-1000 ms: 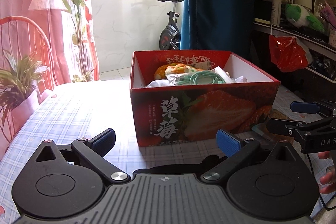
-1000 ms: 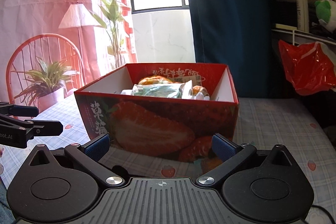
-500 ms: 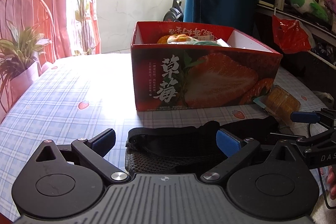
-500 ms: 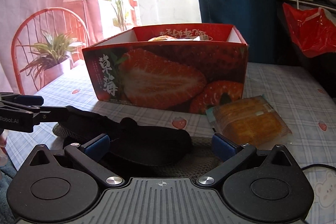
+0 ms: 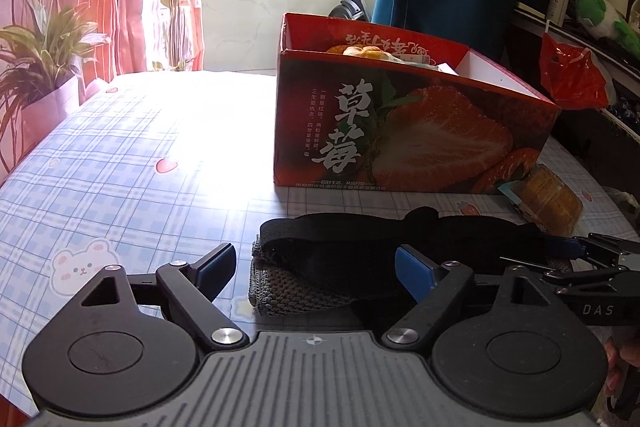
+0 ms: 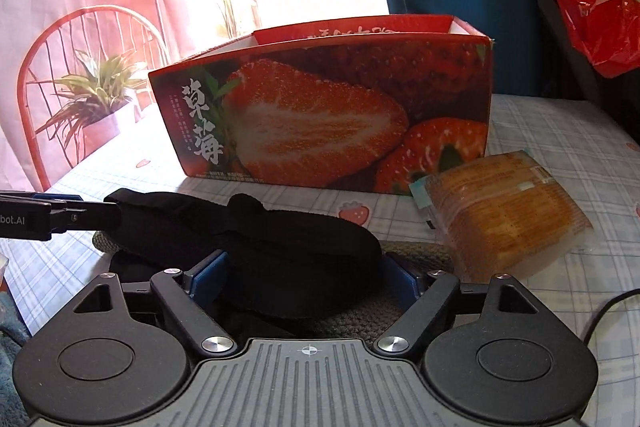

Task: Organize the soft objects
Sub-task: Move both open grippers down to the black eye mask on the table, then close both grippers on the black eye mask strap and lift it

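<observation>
A black padded soft item with a strap (image 5: 380,243) lies on a grey knitted cloth (image 5: 280,291) in front of the red strawberry box (image 5: 400,131). My left gripper (image 5: 316,267) hangs low over the item's left end; its jaws are closing, with the end between them and a gap at the left pad. My right gripper (image 6: 306,277) straddles the right end of the black item (image 6: 280,251). Its jaws are closing too, with the blue pads close beside the fabric. The box (image 6: 328,115) holds bread and packets, seen only in the left wrist view.
A wrapped yellow cake (image 6: 504,215) lies on the checked tablecloth right of the grippers, against the box's corner. A potted plant (image 5: 36,67) and a red chair stand beyond the table's left edge. A red bag (image 5: 572,71) hangs at a cluttered shelf on the right.
Both grippers have come down from box height to just above the table. The black item and grey cloth now sit between the fingers. Both pairs of jaws have narrowed a little.
</observation>
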A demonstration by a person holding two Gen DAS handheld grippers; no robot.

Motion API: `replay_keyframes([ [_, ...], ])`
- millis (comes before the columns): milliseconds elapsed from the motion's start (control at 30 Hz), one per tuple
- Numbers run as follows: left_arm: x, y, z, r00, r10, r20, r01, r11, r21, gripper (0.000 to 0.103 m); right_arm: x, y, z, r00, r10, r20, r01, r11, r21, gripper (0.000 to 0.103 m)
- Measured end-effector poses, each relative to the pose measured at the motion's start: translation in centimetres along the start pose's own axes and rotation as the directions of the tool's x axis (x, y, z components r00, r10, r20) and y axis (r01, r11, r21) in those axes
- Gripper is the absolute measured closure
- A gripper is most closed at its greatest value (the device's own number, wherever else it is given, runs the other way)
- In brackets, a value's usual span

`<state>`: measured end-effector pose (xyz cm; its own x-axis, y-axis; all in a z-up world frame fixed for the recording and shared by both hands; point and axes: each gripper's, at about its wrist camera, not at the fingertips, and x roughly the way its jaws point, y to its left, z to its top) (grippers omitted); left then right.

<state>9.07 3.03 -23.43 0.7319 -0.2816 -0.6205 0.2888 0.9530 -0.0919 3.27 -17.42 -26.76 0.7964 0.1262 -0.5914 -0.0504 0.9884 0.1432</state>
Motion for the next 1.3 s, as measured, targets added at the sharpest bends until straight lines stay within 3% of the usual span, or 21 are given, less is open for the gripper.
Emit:
replay_keyframes([
  [200,1.7,1.3,1.1,1.0,0.007,-0.028,-0.009,0.997,-0.071,0.018,0.1,-0.2,-0.4,1.0,0.01,-0.008,-0.01,1.0,0.01,0.024],
  [500,4.8,2.1,1.6,0.992,-0.08,-0.099,0.066,0.988,-0.137,0.021,0.2,-0.1,-0.7,1.0,0.011,-0.009,-0.011,1.0,0.008,0.024],
  [600,3.9,1.5,1.5,0.996,-0.068,-0.063,0.062,0.994,-0.087,0.039,0.2,0.0,-0.6,1.0,0.016,-0.01,-0.016,1.0,0.011,0.026],
  [667,3.1,1.2,1.5,0.998,-0.045,-0.035,0.044,0.998,-0.051,0.058,0.0,0.1,-0.7,1.0,0.02,-0.007,-0.02,1.0,0.013,0.028],
  [767,1.7,1.1,1.4,0.999,-0.041,0.009,0.041,0.998,-0.038,0.07,-0.3,0.2,-0.6,1.0,0.025,-0.001,-0.025,1.0,0.009,0.031],
  [900,0.0,0.8,0.9,0.997,-0.061,0.044,0.063,0.997,-0.044,0.073,-0.8,0.0,-0.6,0.999,0.043,0.011,-0.043,0.999,0.026,0.036],
  [1100,0.3,-0.1,-0.2,0.998,-0.067,0.018,0.067,0.998,0.005,0.077,-1.7,-0.1,-0.4,0.996,0.07,0.047,-0.072,0.996,0.045,0.054],
  [1300,0.7,-0.4,-0.7,0.998,-0.057,0.024,0.056,0.998,0.03,0.081,-2.4,-0.8,-0.1,0.994,0.058,0.092,-0.065,0.995,0.08,0.054],
])
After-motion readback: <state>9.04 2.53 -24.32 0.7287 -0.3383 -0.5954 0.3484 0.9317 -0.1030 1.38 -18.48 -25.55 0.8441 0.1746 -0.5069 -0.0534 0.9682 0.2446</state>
